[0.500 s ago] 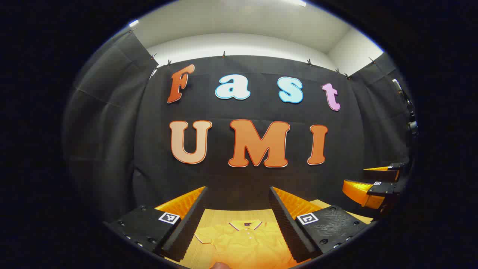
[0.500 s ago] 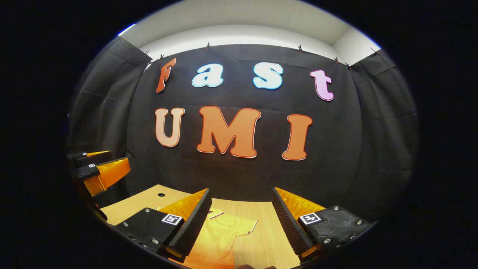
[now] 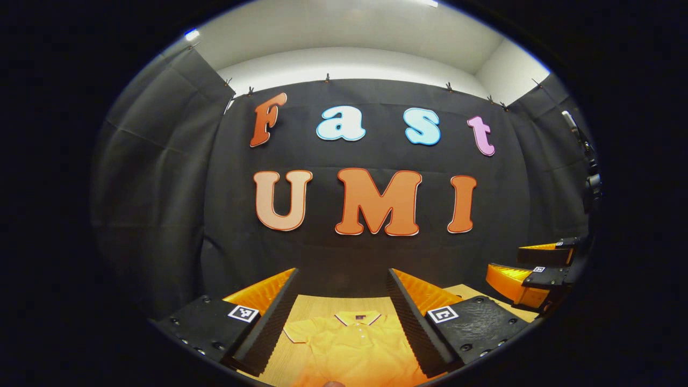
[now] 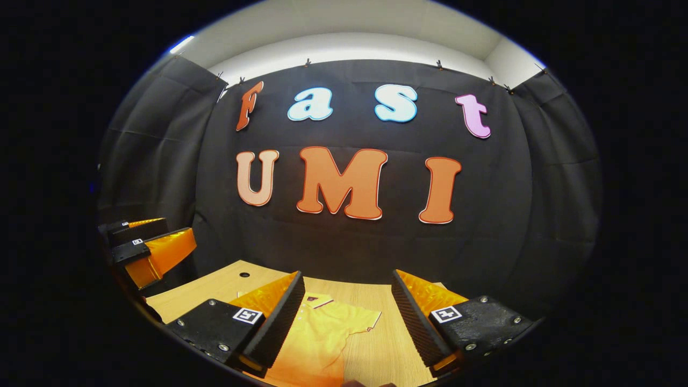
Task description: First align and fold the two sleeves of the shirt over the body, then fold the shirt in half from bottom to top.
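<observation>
Two wide-open, empty claws, left (image 3: 342, 301) and right (image 4: 346, 301), above yellow shirt (image 3: 357, 349) on wooden table (image 4: 376, 344).

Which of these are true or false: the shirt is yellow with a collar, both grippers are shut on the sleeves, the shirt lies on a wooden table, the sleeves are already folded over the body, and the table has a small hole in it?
1. The shirt is yellow with a collar. True.
2. Both grippers are shut on the sleeves. False: the left gripper and the right gripper are both open, held above the shirt and gripping nothing.
3. The shirt lies on a wooden table. True.
4. The sleeves are already folded over the body. False: one sleeve is spread out to the side on the table.
5. The table has a small hole. True, near its far corner in the right gripper view.
</observation>
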Tool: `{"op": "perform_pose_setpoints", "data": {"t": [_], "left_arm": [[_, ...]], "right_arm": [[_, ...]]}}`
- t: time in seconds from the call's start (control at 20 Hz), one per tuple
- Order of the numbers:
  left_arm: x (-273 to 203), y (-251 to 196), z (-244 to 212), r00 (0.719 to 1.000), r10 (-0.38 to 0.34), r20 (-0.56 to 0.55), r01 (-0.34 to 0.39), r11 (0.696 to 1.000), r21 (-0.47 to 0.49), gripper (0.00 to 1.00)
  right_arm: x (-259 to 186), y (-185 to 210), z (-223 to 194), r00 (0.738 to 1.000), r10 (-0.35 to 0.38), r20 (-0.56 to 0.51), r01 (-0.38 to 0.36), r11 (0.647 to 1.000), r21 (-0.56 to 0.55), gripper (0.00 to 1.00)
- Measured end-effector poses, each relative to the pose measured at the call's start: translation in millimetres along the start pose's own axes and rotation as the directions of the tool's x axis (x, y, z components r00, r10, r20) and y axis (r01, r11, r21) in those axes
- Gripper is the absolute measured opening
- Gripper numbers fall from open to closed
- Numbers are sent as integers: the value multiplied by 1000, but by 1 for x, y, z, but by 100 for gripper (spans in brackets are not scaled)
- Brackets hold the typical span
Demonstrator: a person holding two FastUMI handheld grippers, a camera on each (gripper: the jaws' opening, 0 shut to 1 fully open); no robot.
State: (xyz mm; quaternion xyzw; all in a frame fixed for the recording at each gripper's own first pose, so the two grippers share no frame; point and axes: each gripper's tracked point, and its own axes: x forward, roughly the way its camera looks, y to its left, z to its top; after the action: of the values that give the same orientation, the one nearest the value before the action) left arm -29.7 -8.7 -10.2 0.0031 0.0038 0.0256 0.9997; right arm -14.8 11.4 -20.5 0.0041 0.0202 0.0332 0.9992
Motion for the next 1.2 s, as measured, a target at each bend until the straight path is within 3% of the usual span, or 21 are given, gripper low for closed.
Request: {"op": "perform_pose_setpoints", "data": {"t": [0.45,0.9,1.05,1.2], "left_arm": [[-11,0,-5,999,37,9,-37,999,29,98],[-21,-3,5,994,92,67,-98,991,91,98],[-29,-3,7,989,127,77,-136,983,124,98],[-45,-2,8,983,167,78,-176,975,137,97]], "right_arm": [[-2,-13,-23,998,4,-57,-3,1000,21,98],[53,-40,-52,993,8,-118,-10,1000,-14,98],[77,-41,-77,980,34,-195,-37,999,-9,98],[101,-46,-111,949,60,-310,-52,998,35,98]]}}
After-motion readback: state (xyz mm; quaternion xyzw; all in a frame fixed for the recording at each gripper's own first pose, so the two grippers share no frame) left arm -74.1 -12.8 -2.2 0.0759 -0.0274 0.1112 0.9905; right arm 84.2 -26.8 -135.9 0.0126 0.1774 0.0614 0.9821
